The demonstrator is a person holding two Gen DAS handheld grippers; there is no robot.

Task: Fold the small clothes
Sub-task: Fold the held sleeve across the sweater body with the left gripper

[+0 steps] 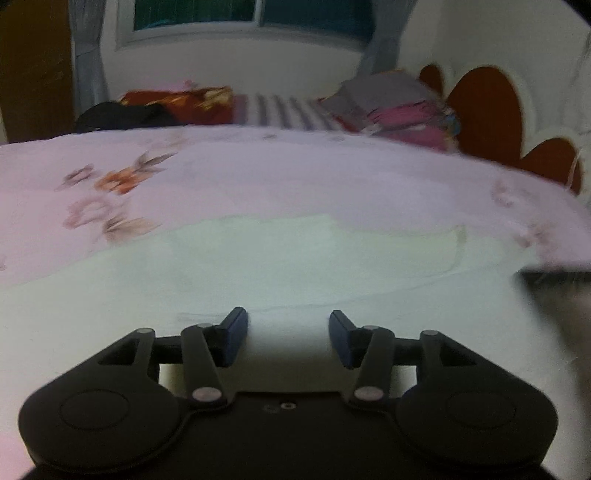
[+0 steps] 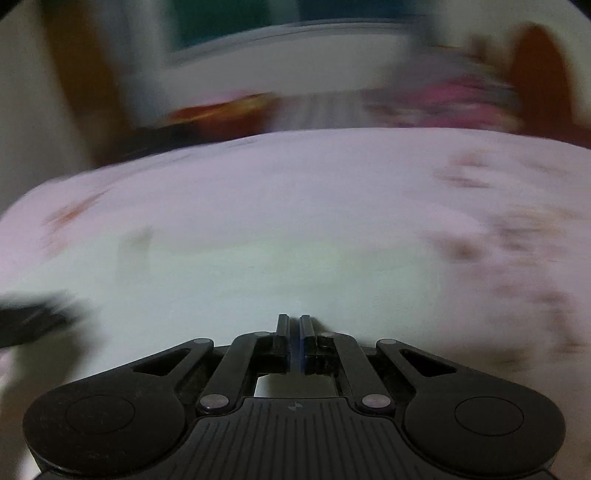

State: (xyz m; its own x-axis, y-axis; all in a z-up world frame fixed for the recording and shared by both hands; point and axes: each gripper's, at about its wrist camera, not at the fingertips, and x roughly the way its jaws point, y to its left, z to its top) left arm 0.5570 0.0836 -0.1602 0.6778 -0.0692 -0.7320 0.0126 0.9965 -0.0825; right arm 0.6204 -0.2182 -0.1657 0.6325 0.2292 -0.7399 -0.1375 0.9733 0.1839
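A pale mint-green garment lies flat on a pink flowered bedsheet. My left gripper is open, its blue pads spread over the garment's near part, holding nothing. In the right wrist view, which is blurred by motion, the same garment lies under my right gripper, whose fingers are pressed together. I cannot tell whether cloth is pinched between them. The right gripper shows as a dark blur at the left wrist view's right edge; the left one shows at the right wrist view's left edge.
At the bed's far side lie a red patterned bundle, a dark garment, a striped cloth and a pile of pink and grey clothes. A red and white headboard stands right. A window is behind.
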